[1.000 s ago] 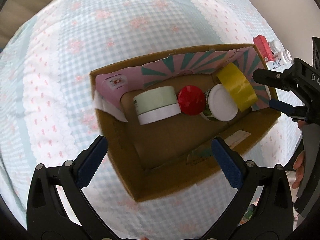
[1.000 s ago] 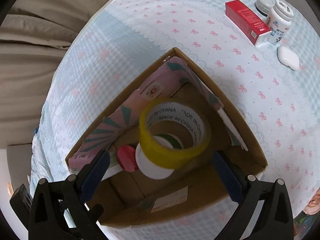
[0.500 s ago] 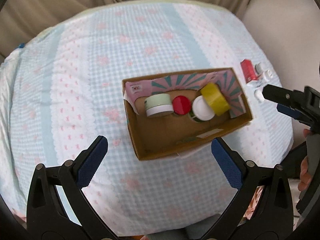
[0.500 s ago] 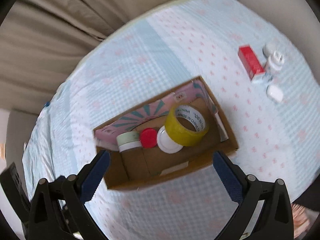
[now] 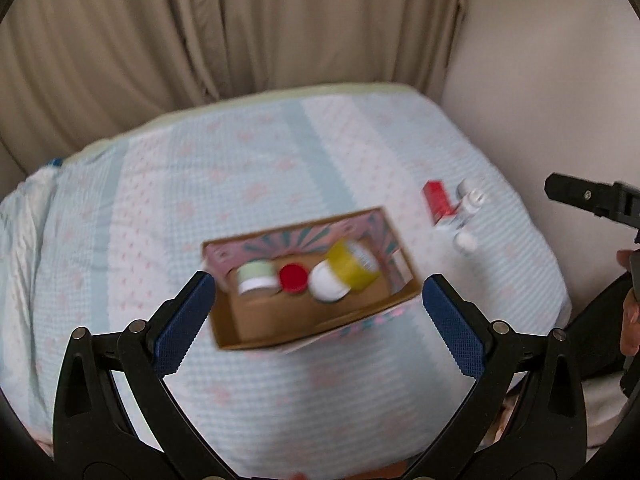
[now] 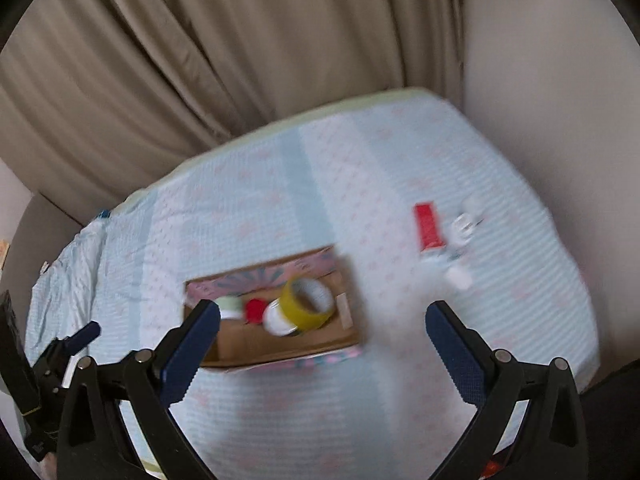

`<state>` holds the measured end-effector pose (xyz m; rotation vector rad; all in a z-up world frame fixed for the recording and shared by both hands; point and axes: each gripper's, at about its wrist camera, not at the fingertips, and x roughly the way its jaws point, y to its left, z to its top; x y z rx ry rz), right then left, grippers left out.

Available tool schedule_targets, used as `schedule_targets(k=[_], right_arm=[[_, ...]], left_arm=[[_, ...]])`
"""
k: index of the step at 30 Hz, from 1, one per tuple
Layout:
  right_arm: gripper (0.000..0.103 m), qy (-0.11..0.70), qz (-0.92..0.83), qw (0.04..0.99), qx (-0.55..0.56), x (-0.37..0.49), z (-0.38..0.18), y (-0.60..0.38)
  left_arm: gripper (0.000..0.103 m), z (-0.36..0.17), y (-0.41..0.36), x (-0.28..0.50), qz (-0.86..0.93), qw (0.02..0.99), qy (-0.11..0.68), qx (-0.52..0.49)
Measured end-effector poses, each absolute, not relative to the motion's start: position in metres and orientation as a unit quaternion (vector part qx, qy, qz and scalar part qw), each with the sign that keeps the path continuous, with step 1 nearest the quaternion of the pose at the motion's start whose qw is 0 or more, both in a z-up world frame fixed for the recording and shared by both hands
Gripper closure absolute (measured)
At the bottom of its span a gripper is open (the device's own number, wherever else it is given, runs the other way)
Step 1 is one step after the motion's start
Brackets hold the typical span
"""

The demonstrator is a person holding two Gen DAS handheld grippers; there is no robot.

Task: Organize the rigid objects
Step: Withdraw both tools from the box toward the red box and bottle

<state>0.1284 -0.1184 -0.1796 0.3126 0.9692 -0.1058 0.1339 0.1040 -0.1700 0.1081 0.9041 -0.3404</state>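
Nearest in both wrist views, the left gripper (image 5: 316, 312) and the right gripper (image 6: 322, 340) are seen with their fingers spread wide and nothing held or touched between them; each hangs well above the bed (image 5: 280, 380), which is covered by a pale blue patterned sheet.

Beyond the fingers, near the middle of the bed, a cardboard box (image 5: 256, 336) lies open. Four things are lined along its far wall: a pale green jar (image 5: 256, 276) at the 9 o'clock end, then a red cap (image 5: 293, 277), a white lid (image 5: 329, 286), and a yellow tape roll (image 5: 352, 266) leaning on that lid toward the 3 o'clock end.

Farther off, toward 2 o'clock from the box, the things not yet boxed are grouped on the sheet: a red carton (image 5: 438, 200), a white bottle (image 5: 472, 204) just beside it, and a small white case (image 5: 465, 241) a little nearer. Motion blur hides finer detail.

All three are judged light and stiff. The carton would probably be best pinched across its narrow sides, with modest pressure lest thin card dent. The bottle is likely smooth and apt to roll or slip, so a hold across its body below the cap is suggested. The rounded case may squirt out of a pinch; its flatter faces look the safer place. The soft bedding is likely to give under any downward push.

Behind the bed, beige curtains (image 5: 240, 32) hang.
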Motion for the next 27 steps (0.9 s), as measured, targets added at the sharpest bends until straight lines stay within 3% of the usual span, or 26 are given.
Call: schedule_targets(k=[7,15,21,27], right_arm=[[0.000,0.447,-0.051,0.889,0.083,0.125,-0.165,-0.226],[0.000,0.445,-0.028,0.893,0.060,0.163,-0.185,-0.335],[0.000,0.455,-0.028,0.888,0.062,0.200,-0.235,-0.382],[0.000,0.448,-0.013,0.891,0.078,0.233,-0.306,-0.412]], left_arm=[[0.000,-0.168,-0.012,0.117,-0.163,0.896,0.411,0.033],[0.000,-0.204,-0.135,0.128,-0.179,0.896,0.404,0.036],[0.000,-0.253,-0.192,0.153,-0.171,0.906,0.380,0.079],[0.000,-0.337,-0.241,0.188,-0.225,0.890,0.378,0.121]])
